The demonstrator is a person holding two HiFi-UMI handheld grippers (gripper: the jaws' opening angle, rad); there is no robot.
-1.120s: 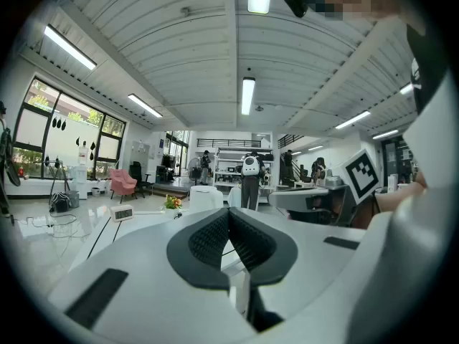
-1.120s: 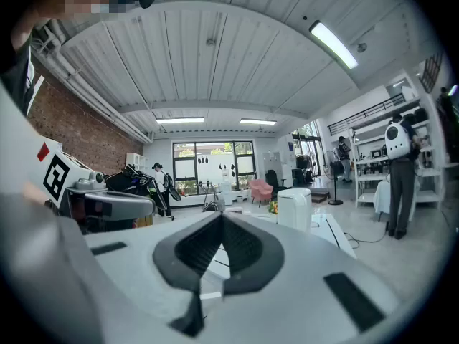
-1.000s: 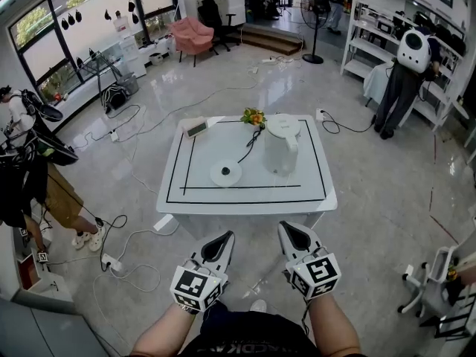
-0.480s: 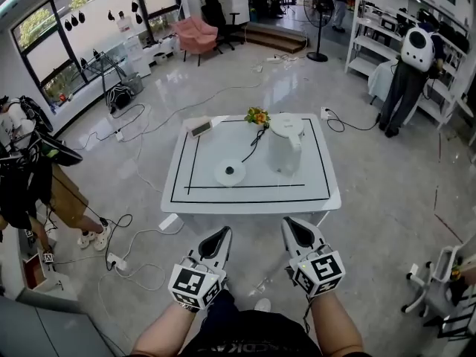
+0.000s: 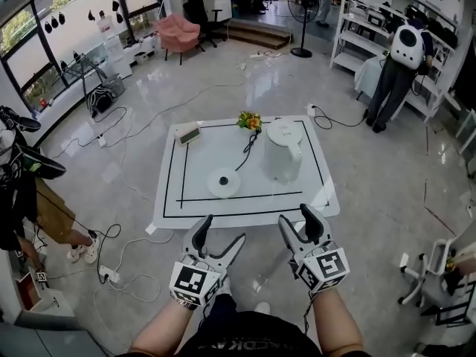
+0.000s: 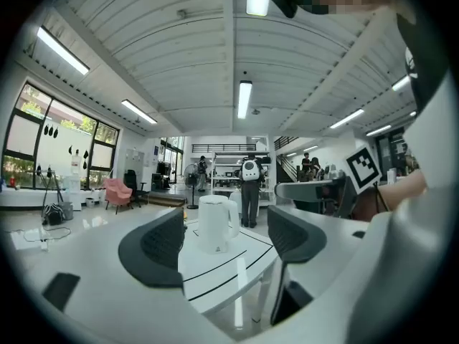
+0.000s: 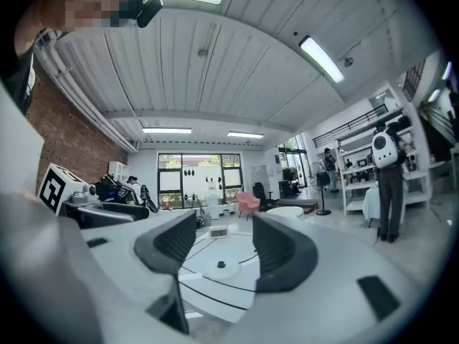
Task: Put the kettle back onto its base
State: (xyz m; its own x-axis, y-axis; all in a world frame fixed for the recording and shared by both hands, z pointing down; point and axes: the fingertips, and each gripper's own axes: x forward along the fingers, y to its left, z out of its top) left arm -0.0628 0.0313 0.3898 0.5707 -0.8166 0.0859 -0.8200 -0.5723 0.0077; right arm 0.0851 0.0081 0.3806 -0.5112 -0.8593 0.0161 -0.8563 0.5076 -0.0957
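Observation:
A white kettle (image 5: 282, 152) stands upright on the right half of the white table (image 5: 171, 199); it also shows in the left gripper view (image 6: 215, 223). Its round white base (image 5: 223, 182) lies to the kettle's left, with a black cord running to the back, and is seen between the jaws in the right gripper view (image 7: 220, 266). My left gripper (image 5: 222, 231) and right gripper (image 5: 297, 218) hover side by side just short of the table's near edge. Both point level at the table. Their jaws are opening, with nothing between them.
A small white clock (image 5: 187, 133) and a bunch of flowers (image 5: 251, 120) sit at the table's far edge. Cables trail over the floor on the left. A person (image 5: 398, 73) stands at shelves far right; another (image 5: 30, 192) stands at the left. A white chair (image 5: 439, 274) is at the right.
Both grippers have moved forward to the table's near edge and risen slightly. Their jaws, shut before, now stand apart.

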